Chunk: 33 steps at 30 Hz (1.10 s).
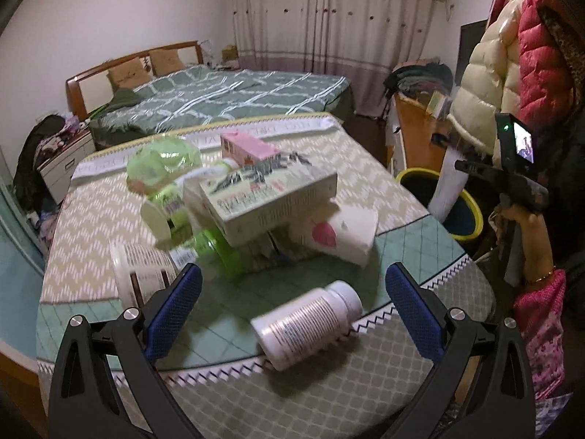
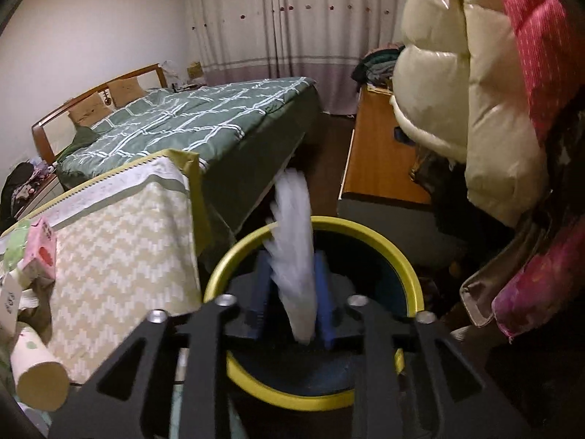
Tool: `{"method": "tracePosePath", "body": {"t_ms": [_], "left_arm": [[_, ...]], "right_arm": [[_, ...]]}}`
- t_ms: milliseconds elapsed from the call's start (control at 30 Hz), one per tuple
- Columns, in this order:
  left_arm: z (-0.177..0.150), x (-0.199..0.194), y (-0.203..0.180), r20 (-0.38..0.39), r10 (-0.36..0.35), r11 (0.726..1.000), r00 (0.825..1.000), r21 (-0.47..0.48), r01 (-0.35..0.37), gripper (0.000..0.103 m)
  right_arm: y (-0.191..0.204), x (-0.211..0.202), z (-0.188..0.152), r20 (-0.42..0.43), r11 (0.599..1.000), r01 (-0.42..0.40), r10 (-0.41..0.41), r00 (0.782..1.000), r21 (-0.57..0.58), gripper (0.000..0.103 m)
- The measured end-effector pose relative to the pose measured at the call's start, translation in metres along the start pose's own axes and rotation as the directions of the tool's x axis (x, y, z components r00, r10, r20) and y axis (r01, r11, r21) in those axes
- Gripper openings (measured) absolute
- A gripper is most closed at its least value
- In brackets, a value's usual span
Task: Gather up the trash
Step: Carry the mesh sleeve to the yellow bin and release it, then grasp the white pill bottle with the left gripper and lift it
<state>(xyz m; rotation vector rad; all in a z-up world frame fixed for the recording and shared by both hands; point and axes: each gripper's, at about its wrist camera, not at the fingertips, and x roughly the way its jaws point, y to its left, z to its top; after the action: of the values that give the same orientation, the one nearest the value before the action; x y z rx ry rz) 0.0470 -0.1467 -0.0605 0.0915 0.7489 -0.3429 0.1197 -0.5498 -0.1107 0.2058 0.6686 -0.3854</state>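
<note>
The yellow-rimmed bin (image 2: 365, 230) stands on the floor just beside the worktop (image 1: 329, 384) edge, near the bed. The right tongs (image 2: 292, 292) hang above its mouth, with a blurred white plastic piece (image 2: 296, 241) between the parted blue pads, apparently loose. The left tongs (image 1: 292, 314) stand wide apart, empty, flanking a white pill bottle (image 1: 310, 325) lying near the worktop edge.

We saw the bottle (image 1: 309, 323) lying on the table (image 1: 365, 395) nearest us — a box (image 1: 268, 199) heaped on cartons behind it | the bin (image 2: 369, 234) stood on the floor right of the table | the bed (image 1: 219, 98) lay behind — curtains (image 1: 329, 18) beyond it.
</note>
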Motion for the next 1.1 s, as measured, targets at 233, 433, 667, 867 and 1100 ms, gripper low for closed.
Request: {"method": "tracePosePath", "body": {"t_ms": [233, 433, 667, 867, 1100], "left_arm": [[-0.009, 0.012, -0.010, -0.064, 0.057, 0.998, 0.996, -0.031, -0.060, 0.099], [-0.015, 0.029, -0.009, -0.120, 0.080, 0.992, 0.990, -0.088, -0.091, 0.099], [-0.021, 0.057, -0.012, -0.186, 0.121, 0.984, 0.975, -0.106, -0.143, 0.099], [-0.023, 0.073, -0.010, -0.204, 0.126, 0.982, 0.971, -0.117, -0.152, 0.099], [-0.027, 0.076, -0.008, -0.190, 0.083, 0.989, 0.978, -0.107, -0.105, 0.091]], "right_arm": [[0.003, -0.013, -0.009, 0.017, 0.999, -0.052, 0.052, 0.999, 0.003, 0.043], [0.005, -0.025, -0.012, 0.036, 0.997, -0.080, 0.080, 0.996, -0.003, 0.043], [0.002, -0.030, -0.015, 0.043, 0.995, -0.095, 0.095, 0.995, -0.001, 0.044], [0.001, -0.028, -0.015, 0.039, 0.994, -0.105, 0.105, 0.994, 0.001, 0.044], [0.003, -0.026, -0.017, 0.032, 0.993, -0.116, 0.116, 0.993, -0.003, 0.044]]}}
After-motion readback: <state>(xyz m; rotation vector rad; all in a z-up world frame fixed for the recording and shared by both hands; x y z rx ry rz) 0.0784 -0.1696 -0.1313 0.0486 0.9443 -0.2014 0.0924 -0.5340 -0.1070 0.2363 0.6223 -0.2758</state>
